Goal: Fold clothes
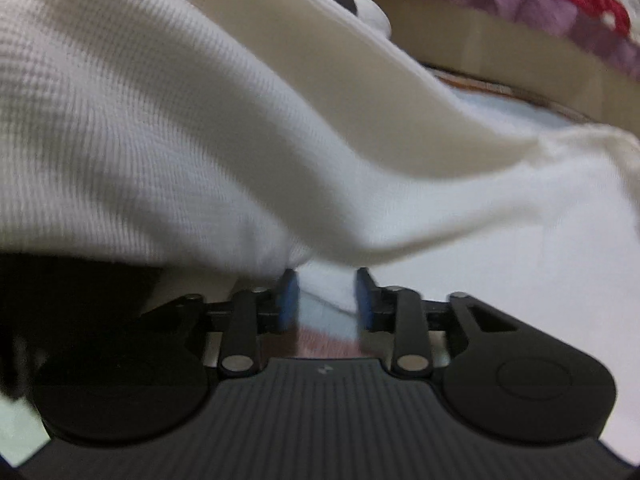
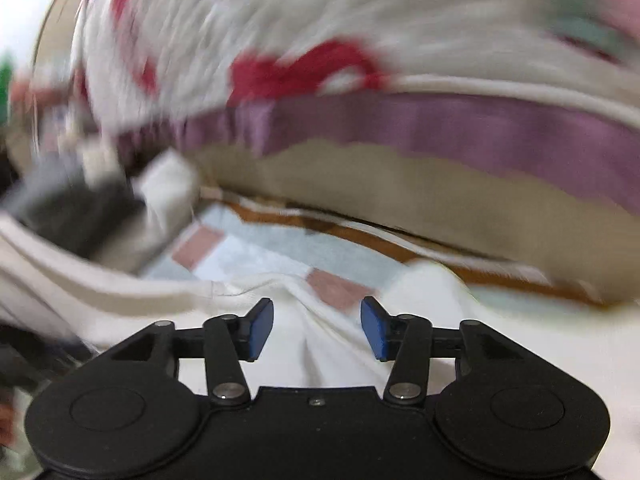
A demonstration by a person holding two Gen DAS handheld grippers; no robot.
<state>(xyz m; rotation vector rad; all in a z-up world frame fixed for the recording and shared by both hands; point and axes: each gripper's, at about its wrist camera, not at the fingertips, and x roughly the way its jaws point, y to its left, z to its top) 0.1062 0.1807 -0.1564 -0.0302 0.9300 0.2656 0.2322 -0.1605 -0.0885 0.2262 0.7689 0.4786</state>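
- No brand, label or writing can be read in either view; the right wrist view is smeared by motion blur.
- No container shows in either view.
- The white garment (image 1: 168,128), a fine ribbed knit, fills most of the left wrist view and drapes over the left gripper (image 1: 327,300).
- The left gripper's jaws stand part open with a fold of the white garment between the blue pads (image 1: 289,300); whether the pads press on it I cannot tell.
- The right gripper (image 2: 317,330) hovers over a lower part of the white garment (image 2: 320,352); its jaws stand open, with creased cloth below them and nothing held.
- Beyond the white garment lies a checked sheet (image 2: 280,248) in pale blue and dusty pink.
- Behind the checked sheet rises a quilt (image 2: 280,20), white with red shapes, with a purple ruffle (image 2: 440,128) along its lower edge.
- Left of the checked sheet, a dark blurred object (image 2: 72,204) shows, possibly the other gripper.
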